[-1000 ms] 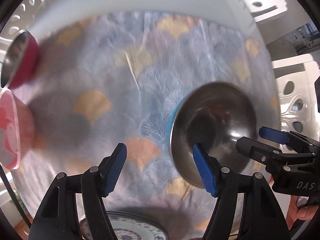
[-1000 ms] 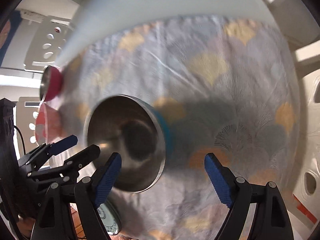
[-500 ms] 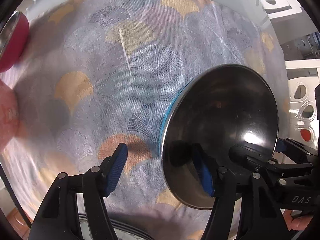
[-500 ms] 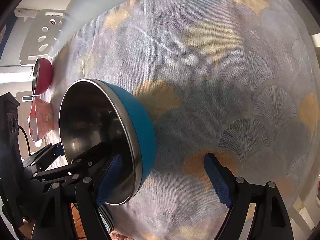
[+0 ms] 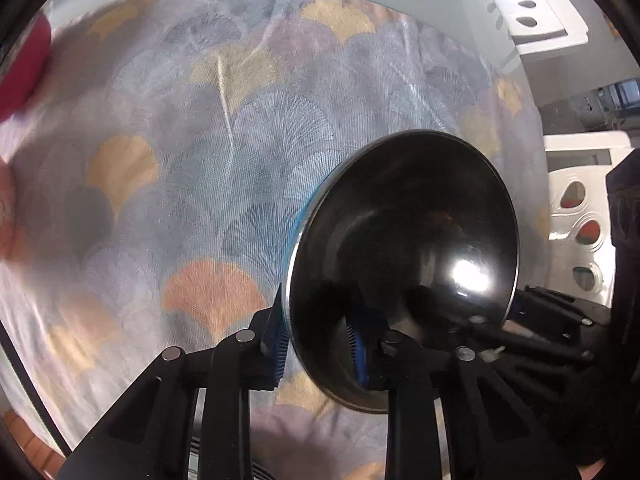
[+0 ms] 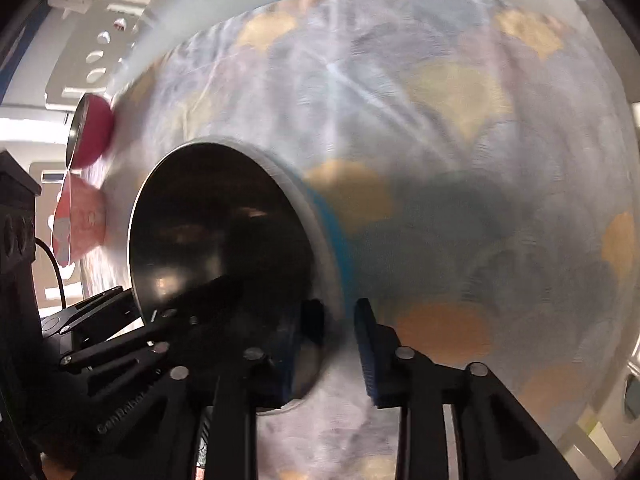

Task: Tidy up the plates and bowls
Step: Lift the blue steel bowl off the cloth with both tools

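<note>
While both tongs point steeply down at the table (image 5: 240, 128), I have the blue steel bowl (image 5: 404, 264) pinched on opposite rims: the left tongs (image 5: 318, 344) clamp its near-left wall, the right tongs (image 6: 340, 344) its other side, one pad inside, one outside. My right view alone shows a red bowl (image 6: 94, 130) and a pink bowl (image 6: 82, 220) toward the table's far-left edge; the left shows only a red sliver.

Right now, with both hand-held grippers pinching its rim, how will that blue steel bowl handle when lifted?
The blue-sided steel bowl looks thin-walled, so probably light and stiff. Its polished rim may slip in the left hand-held gripper and right hand-held gripper. Opposite-side grips should limit tipping.
</note>
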Demonstrator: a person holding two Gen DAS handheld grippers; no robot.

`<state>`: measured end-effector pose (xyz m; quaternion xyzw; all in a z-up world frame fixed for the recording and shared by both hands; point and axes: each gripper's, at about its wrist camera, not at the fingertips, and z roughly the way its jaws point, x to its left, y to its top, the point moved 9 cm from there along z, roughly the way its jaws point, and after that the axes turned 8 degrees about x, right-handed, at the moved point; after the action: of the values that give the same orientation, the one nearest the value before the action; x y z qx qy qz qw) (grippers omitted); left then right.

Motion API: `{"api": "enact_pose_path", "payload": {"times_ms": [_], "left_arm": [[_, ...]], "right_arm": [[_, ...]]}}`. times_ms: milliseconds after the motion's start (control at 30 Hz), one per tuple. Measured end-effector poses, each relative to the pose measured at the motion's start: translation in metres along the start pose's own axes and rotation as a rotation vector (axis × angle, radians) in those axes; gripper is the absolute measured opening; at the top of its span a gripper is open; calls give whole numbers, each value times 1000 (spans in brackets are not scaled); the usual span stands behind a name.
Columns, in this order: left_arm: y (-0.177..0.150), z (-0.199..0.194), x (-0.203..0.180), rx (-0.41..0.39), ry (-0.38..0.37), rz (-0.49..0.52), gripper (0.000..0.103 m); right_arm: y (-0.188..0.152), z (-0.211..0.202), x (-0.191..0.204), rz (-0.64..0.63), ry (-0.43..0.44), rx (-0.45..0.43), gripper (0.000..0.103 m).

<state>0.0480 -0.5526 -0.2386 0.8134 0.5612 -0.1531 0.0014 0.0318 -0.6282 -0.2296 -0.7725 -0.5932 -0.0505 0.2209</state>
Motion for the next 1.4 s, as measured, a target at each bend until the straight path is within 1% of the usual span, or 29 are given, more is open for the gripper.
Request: {"api": "enact_pose_path", "payload": {"times_ms": [67, 100, 133, 200, 300, 467, 567, 700, 833, 1133, 1400], "left_arm": [[-4, -2, 8, 7, -37, -36, 20], [-6, -2, 11, 8, -53, -49, 20], [-8, -3, 14, 7, -63, -60, 20], [-10, -7, 18, 0, -62, -65, 20], [-6, -11, 26, -11, -61, -68, 20], [-4, -19, 40, -29, -80, -87, 20], [-1, -22, 44, -43, -68, -91, 20], [-2, -33, 59, -66, -35, -87, 20], [-3, -38, 72, -79, -17, -94, 20], [-9, -56, 99, -104, -10, -95, 21], [-16, -75, 114, -119, -7, -80, 21]], "right_arm": [[1, 2, 7, -32, -72, 0, 27], [3, 3, 11, -43, -85, 2, 27], [3, 3, 15, -53, -90, 6, 27], [6, 4, 22, -64, -91, 12, 27], [11, 6, 36, -77, -100, 16, 27], [11, 6, 52, -87, -86, 17, 27], [12, 8, 63, -97, -83, 16, 27], [15, 14, 84, -107, -69, 5, 27], [15, 18, 103, -120, -48, -5, 27], [19, 21, 142, -140, -47, -26, 27], [25, 28, 182, -142, -52, -44, 27]]}}
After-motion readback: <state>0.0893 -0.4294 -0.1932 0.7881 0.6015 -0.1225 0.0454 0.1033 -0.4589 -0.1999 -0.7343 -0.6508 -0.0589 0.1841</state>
